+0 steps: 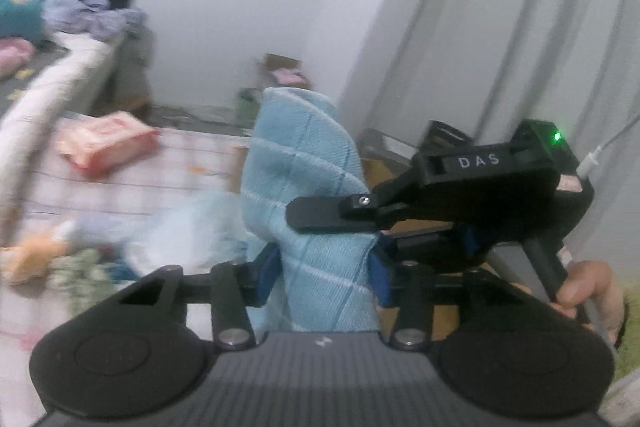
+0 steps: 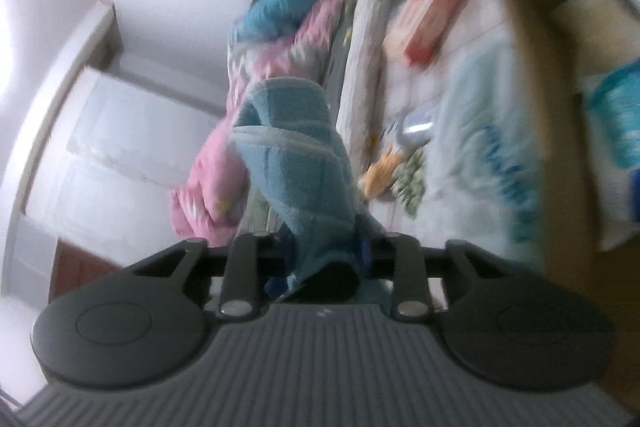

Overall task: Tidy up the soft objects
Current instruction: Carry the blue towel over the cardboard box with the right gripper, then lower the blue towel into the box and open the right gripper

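Note:
A light blue checked towel (image 1: 304, 155), folded, stands upright between the blue pads of my left gripper (image 1: 324, 267), touching both. From the right, my right gripper reaches in and lays a black finger (image 1: 320, 217) across the towel's side; a hand (image 1: 588, 287) holds its handle. In the right wrist view the same towel (image 2: 296, 155) rises from my right gripper (image 2: 324, 255), whose pads pinch its lower end. Both views are blurred.
A bed with a checked sheet (image 1: 192, 163) carries a pink packet (image 1: 106, 141), a small plush toy (image 1: 28, 259) and a pink quilt (image 2: 208, 179). A cardboard box (image 2: 532, 27) stands at the right. Grey curtains (image 1: 520, 27) and a white wall lie behind.

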